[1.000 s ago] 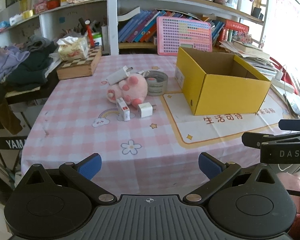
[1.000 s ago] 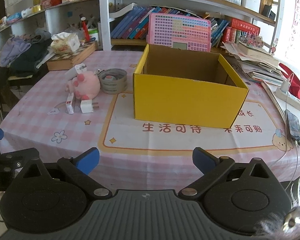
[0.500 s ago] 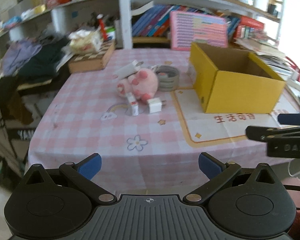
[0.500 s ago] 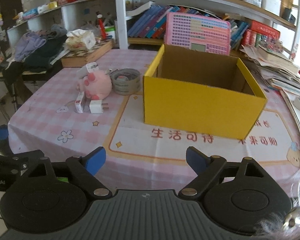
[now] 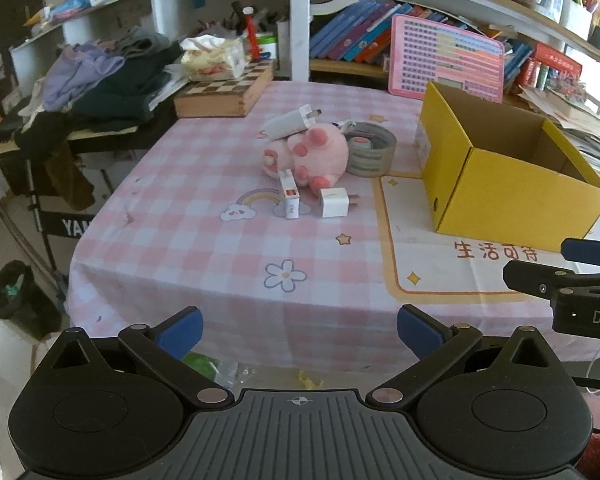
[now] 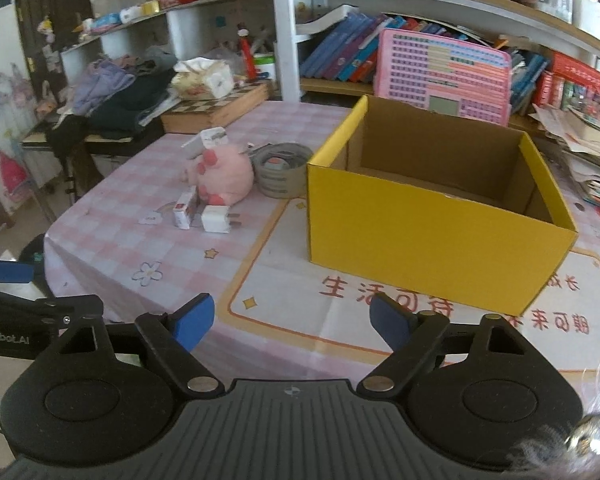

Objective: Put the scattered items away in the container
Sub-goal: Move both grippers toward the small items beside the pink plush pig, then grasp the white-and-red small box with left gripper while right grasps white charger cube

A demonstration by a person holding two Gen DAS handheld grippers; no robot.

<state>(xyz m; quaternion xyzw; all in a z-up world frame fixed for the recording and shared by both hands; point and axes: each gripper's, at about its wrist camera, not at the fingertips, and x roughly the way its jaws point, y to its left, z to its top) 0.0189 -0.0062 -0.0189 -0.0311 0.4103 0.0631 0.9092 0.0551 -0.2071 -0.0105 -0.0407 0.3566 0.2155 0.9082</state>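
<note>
Yellow box [image 6: 432, 240] sits empty at centre right; pig [image 5: 316, 156], chargers [image 5: 334, 202] and tape [image 5: 370, 154] cluster left. Left gripper [image 5: 298, 328] gapes wide and empty; right gripper [image 6: 292, 320] is closing on nothing. Risk: crowded items get knocked aside.

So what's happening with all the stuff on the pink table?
A person holds two grippers over the near table edge, tidying up. Neither holds anything: the left gripper is open, and the right gripper has its jaws closing on nothing. The pink plush pig, the chargers and the tape roll lie beside the yellow box. What shows of its inside looks empty.
</note>
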